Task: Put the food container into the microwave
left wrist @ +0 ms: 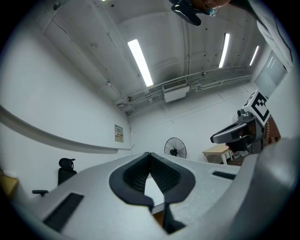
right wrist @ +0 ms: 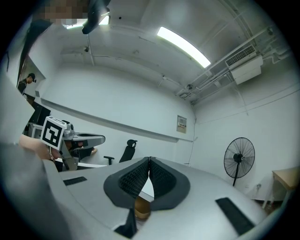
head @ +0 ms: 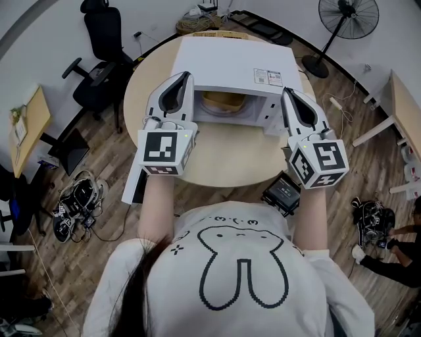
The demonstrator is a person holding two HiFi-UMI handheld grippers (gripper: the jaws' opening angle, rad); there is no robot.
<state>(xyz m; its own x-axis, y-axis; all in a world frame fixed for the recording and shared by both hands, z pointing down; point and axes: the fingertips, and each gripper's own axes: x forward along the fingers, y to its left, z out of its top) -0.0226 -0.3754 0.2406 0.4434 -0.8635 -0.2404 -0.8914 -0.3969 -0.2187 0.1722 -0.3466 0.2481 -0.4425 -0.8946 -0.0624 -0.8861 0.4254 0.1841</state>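
A white microwave stands on the round wooden table, its front towards me. Inside its cavity sits a tan food container; a brown bit of it shows under the jaws in the right gripper view. My left gripper is held at the cavity's left side, jaws together, nothing between them. My right gripper hovers at the cavity's right side, also shut and empty. Both point roughly level at the microwave. Whether the door is open is hidden by my left gripper.
A white strip hangs off the table's left edge below my left gripper. A black office chair stands back left, a floor fan back right. A black box and cables lie on the floor. Wooden desks flank the room.
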